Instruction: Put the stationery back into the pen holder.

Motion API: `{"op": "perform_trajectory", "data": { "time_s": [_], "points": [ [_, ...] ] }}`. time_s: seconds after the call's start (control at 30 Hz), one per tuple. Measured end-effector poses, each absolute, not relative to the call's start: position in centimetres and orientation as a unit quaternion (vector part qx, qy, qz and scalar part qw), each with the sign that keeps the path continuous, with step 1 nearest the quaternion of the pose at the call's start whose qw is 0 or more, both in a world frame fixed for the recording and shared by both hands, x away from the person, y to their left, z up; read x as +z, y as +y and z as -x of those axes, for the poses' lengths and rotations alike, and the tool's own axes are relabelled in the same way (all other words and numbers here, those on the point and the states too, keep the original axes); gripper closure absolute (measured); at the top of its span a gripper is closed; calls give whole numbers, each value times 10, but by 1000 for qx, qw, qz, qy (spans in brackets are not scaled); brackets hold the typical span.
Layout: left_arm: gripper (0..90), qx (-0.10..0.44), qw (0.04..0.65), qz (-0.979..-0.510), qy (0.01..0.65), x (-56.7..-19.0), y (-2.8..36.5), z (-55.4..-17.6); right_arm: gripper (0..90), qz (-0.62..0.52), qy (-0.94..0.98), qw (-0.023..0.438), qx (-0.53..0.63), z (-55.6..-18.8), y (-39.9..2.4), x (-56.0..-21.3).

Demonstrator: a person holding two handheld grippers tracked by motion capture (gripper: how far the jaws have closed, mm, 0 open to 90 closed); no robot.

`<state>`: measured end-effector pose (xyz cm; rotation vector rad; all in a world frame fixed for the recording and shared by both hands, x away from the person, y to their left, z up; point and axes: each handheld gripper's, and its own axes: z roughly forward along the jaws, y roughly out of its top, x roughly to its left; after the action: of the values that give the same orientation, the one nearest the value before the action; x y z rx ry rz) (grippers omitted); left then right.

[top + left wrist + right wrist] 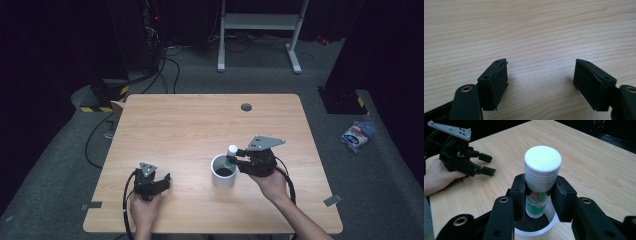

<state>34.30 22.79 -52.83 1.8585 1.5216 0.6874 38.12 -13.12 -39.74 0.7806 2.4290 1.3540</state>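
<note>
The right gripper (540, 200) is clamping a white-capped glue stick (541, 177) directly above the white cup (223, 171); the left gripper (540, 82), well left of that cup, is gaping wide with nothing between its jaws.

a light wooden table (200, 120) with a grey cable port (246, 107) stands on grey carpet; a white frame (260, 22) behind, a plastic packet (357, 135) on the floor nearby.
</note>
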Motion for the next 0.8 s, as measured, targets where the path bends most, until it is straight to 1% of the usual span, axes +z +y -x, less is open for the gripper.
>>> {"op": "perform_trajectory", "data": {
  "time_s": [0.8],
  "points": [
    [275,261,316,-706,578,-528,228,-343,646,-274,850,124,432,-386,-116,-425]
  ]
}}
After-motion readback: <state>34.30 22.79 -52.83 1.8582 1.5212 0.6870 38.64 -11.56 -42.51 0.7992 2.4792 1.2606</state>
